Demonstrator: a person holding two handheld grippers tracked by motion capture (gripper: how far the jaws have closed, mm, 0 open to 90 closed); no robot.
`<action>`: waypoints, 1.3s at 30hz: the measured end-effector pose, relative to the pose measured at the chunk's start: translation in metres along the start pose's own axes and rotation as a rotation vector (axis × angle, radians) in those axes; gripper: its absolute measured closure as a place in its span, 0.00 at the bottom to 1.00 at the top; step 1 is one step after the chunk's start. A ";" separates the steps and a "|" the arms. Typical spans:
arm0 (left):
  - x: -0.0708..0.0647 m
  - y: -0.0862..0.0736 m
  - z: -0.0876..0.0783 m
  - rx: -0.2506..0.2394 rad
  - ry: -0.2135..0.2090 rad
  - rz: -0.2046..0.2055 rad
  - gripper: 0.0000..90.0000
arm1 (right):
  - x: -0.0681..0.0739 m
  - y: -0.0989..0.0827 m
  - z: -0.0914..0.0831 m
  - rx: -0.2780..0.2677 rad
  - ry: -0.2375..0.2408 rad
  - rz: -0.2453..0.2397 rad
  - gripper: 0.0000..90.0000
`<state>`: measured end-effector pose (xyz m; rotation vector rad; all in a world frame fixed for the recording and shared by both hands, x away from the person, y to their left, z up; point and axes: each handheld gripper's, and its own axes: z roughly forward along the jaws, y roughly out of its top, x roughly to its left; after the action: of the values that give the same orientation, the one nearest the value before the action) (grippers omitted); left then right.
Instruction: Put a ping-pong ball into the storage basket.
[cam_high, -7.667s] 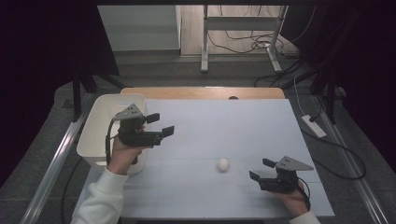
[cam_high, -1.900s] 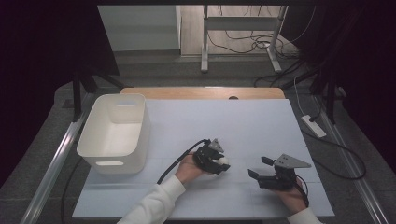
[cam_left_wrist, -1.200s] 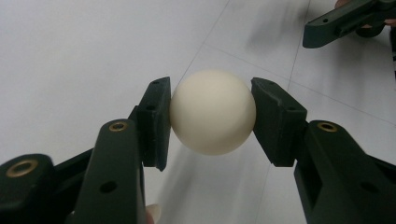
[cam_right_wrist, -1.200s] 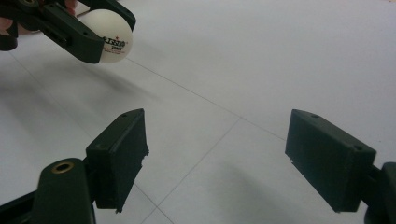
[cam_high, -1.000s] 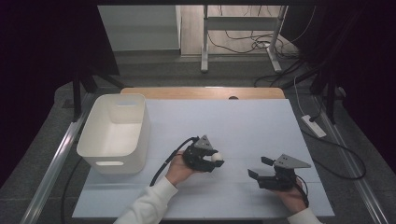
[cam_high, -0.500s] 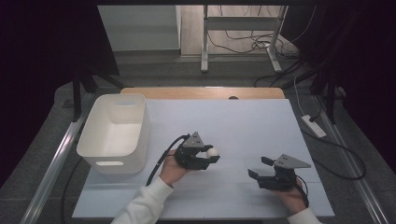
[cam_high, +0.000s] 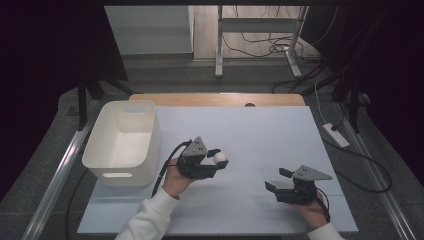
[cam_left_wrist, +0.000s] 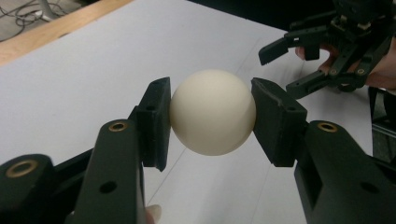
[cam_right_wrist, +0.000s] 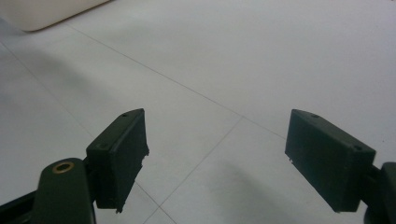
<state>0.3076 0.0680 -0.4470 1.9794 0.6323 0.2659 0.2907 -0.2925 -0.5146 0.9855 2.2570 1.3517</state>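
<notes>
A small white ball (cam_high: 220, 157) (cam_left_wrist: 213, 112) is clamped between the two black pads of my left gripper (cam_high: 216, 159) (cam_left_wrist: 211, 122), held above the white table (cam_high: 260, 130) near its middle. Both pads press on the ball's sides. My right gripper (cam_high: 276, 181) (cam_right_wrist: 215, 158) rests low at the front right of the table, its jaws wide apart with bare tabletop between them. In the left gripper view the right gripper (cam_left_wrist: 299, 56) shows farther off at the upper right.
A white plastic bin (cam_high: 107, 160) with nothing inside stands at the table's left edge, left of my left hand. A wooden strip (cam_high: 215, 99) runs along the far edge. A power strip (cam_high: 336, 135) lies on the floor to the right.
My left gripper has lifted the ball off the table and carried it left toward the bin. The right gripper has stayed where it was.
</notes>
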 end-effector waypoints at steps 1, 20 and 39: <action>0.000 0.000 -0.002 -0.009 0.004 -0.003 0.56 | 0.000 0.000 0.000 0.000 0.001 -0.001 0.23; 0.006 0.005 -0.030 -0.080 0.046 -0.009 0.56 | 0.000 0.000 -0.001 -0.002 0.000 -0.004 0.23; 0.008 0.009 -0.048 -0.137 0.073 -0.017 0.56 | 0.000 0.000 -0.001 -0.004 -0.003 -0.003 0.23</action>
<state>0.2957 0.1057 -0.4169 1.8389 0.6601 0.3633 0.2901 -0.2937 -0.5138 0.9825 2.2516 1.3519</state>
